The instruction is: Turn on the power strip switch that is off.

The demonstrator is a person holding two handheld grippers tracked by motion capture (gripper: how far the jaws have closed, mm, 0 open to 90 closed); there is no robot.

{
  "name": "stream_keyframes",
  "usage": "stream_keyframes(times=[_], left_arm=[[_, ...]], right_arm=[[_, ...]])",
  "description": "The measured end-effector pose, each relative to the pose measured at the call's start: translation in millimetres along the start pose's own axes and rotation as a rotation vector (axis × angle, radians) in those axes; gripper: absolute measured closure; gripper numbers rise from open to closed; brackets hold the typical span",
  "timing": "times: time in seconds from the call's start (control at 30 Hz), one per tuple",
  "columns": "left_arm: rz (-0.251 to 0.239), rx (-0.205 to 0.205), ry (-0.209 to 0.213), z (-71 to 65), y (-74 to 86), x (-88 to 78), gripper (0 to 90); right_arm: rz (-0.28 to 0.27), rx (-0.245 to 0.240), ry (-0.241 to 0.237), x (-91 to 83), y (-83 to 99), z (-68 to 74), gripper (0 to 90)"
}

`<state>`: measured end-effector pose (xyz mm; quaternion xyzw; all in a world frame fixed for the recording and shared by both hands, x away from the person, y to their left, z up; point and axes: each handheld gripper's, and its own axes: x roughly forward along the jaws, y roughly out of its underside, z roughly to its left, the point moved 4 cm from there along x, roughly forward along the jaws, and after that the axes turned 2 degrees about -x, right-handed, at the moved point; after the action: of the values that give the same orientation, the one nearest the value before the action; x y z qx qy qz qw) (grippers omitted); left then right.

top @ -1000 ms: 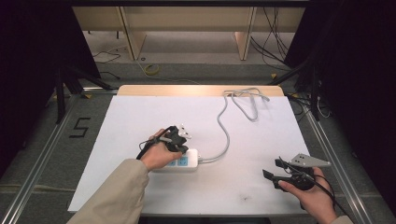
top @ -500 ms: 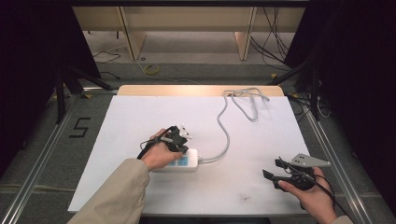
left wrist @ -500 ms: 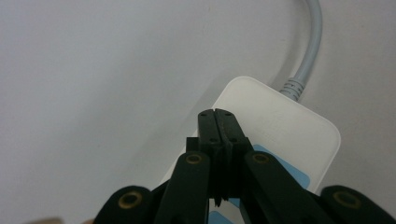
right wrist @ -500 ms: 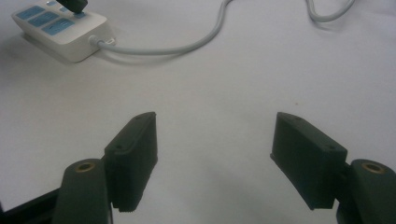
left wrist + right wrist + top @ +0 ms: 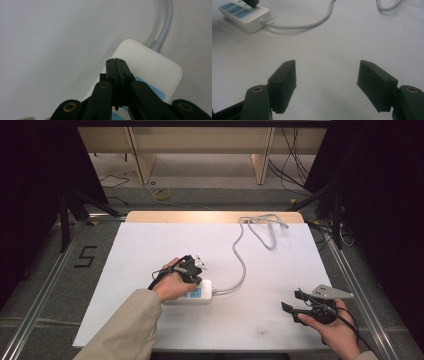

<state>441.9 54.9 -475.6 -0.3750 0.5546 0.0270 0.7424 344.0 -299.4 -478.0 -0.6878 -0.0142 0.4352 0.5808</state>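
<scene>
White plastic power strip (image 5: 196, 293) lying mid-table; left gripper (image 5: 116, 65), jaws pressed together, poising over its blue sockets. Right gripper (image 5: 327, 82) gaping wide, holding nothing. Casing likely rigid, light, slippery; grasping across narrow sides looking safest, cord (image 5: 242, 261) dragging.

Evenly lit from above, bright on the white tabletop (image 5: 150, 245), black and murky at both sides of the high view. Soft, faint shadows only. No glare. Slightly soft and grainy throughout; mild bending at the edges. Close-up tool (image 5: 117, 65) blurred in the left gripper view, power strip (image 5: 152, 67) a little soft.
</scene>
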Motion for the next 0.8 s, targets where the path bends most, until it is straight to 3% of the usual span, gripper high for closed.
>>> stream_keyframes(times=[0.8], left_arm=[[0.053,-0.016,0.012,-0.2,-4.4,0.9,89.9]], right_arm=[[0.005,0.0,-0.007,0.8,0.7,0.3,31.4]])
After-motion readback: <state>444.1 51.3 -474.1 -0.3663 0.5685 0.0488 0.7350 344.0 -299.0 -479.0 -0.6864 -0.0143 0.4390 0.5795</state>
